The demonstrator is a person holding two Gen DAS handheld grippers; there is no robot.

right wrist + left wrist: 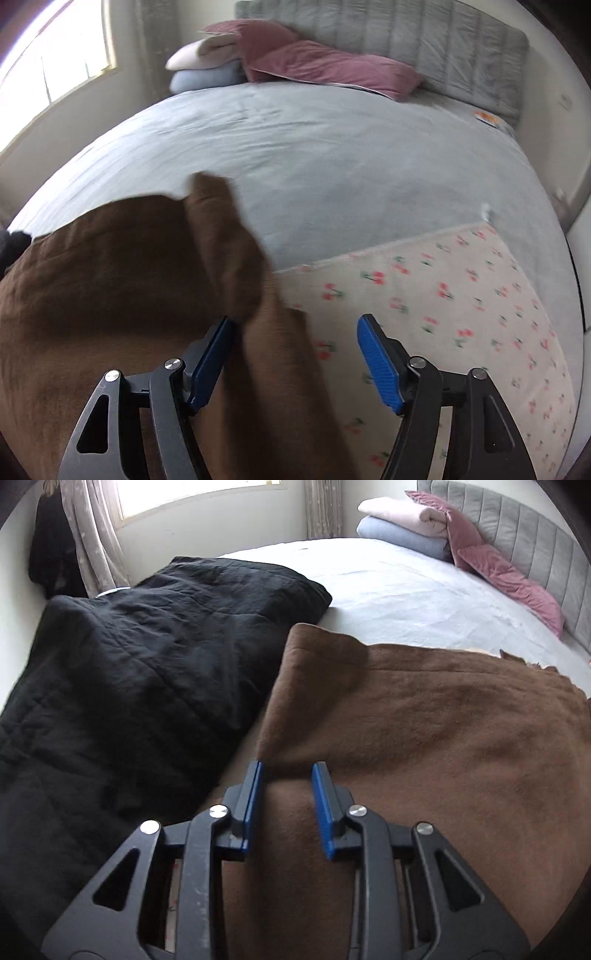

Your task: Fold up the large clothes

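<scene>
A large brown garment (424,731) lies spread on the bed. In the right wrist view it (110,266) fills the lower left, with a folded flap standing up near its right edge. My left gripper (287,775) is open, its blue pads a little apart over the garment's left edge, with brown cloth between them. My right gripper (295,328) is wide open. Its left pad (212,362) touches the garment's flap; its right pad (380,362) is over a cherry-print cloth.
A black quilted blanket (129,672) lies left of the garment. The bed has a pale grey sheet (332,155). A cherry-print cloth (461,302) covers its near right. Folded pink and blue blankets (402,524), pink pillows (325,66) and a grey headboard (424,40) are at the far end.
</scene>
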